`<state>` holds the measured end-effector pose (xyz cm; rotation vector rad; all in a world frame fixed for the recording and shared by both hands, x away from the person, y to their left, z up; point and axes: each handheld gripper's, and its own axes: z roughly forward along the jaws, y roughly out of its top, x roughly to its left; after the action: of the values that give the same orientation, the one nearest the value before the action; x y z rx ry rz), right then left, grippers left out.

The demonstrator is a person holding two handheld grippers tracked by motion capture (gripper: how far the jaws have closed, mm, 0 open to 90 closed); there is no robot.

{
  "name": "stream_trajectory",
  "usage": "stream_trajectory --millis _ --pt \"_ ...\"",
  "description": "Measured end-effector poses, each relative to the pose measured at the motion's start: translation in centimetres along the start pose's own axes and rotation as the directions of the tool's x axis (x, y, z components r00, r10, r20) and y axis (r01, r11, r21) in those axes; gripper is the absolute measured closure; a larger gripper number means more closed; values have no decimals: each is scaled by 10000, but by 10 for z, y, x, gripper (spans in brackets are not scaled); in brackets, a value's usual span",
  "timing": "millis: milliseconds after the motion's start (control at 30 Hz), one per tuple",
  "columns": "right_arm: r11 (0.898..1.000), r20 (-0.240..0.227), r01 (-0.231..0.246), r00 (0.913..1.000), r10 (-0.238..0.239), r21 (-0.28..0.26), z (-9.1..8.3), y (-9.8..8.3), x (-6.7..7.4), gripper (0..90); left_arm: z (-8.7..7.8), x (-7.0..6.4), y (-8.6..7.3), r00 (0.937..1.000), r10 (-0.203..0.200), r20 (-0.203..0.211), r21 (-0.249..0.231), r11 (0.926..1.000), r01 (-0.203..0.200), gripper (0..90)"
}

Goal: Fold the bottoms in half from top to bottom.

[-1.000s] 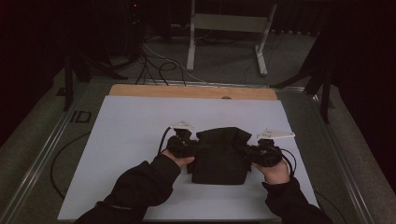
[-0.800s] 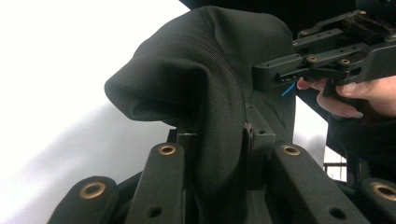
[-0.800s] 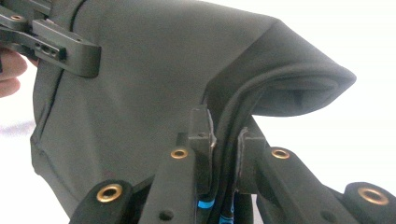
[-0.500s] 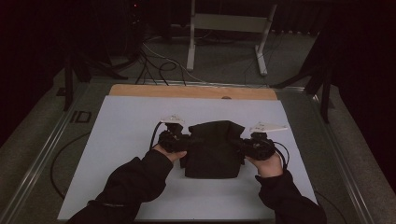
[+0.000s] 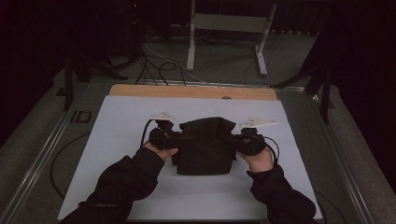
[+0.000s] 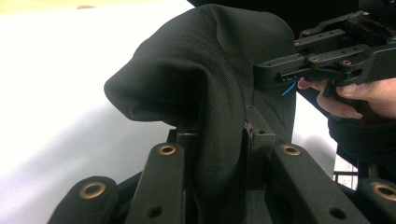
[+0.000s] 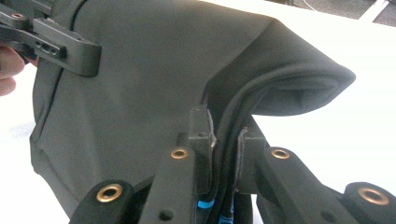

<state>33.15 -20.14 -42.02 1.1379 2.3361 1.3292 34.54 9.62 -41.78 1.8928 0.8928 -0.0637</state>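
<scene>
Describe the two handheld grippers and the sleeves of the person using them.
Both the left gripper and the right gripper are black, with jointed linkage jaws pinned by brass-coloured rivets. Each carries a pale three-cornered plate on top and trails a black cable. The person wears dark long sleeves down to the wrists.

place: probably lab | cues: floor cables [image 5: 159, 65], metal stand [image 5: 229, 28]

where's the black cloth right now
In the high view the black cloth lies mid-table on the white sheet, pinched between the left gripper and right gripper.
</scene>
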Motion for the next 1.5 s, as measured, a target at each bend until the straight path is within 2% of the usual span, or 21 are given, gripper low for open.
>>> stream_trajectory --millis 767,1067,1233,1500 --pt "9989 -499 460 9977 -457 33 33 22 20 806 -39 21 -8 9987 -148 -484 -11 9999 147 743" --pt "9978 -672 665 9955 -664 -6 42 31 30 806 -55 24 -7 9977 -68 -670 -48 10000 65 744" --pt "9980 -664 631 9958 -636 -86 43 35 31 806 -56 26 -4 9977 6 -675 -88 10000 -12 744" --pt "9986 -510 511 9974 -516 -115 39 37 23 806 -46 29 1 9989 93 -464 -180 9998 -102 743"
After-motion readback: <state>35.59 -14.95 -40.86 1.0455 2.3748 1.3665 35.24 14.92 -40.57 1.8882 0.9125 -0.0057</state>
